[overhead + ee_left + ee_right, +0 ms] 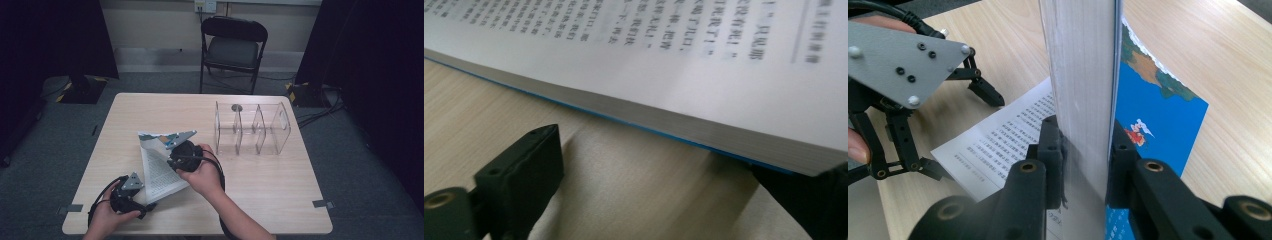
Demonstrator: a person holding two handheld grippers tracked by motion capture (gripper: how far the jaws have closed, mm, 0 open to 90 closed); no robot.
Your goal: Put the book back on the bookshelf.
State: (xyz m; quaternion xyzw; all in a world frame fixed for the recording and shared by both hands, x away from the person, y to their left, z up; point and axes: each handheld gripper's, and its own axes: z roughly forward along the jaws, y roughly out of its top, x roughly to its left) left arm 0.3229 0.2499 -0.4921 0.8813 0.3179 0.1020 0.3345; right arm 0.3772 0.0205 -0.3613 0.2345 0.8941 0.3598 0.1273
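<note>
— Nearest the lens, the right gripper [1083, 150] was clenched on a thick block of pages of the paperback book [1083, 75], standing them upright. Why?

— Probably to hold the book open on the table [280, 185]. The left gripper [965, 130] sat released, jaws apart beside the flat printed page [674, 50], seemingly ready to pin that corner.

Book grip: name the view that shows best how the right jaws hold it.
The right gripper view: both jaws clamp the book's thick page block, blue cover at one side. The high view hides the grip under the right gripper; the left gripper view gives printed pages and the page edge.
</note>
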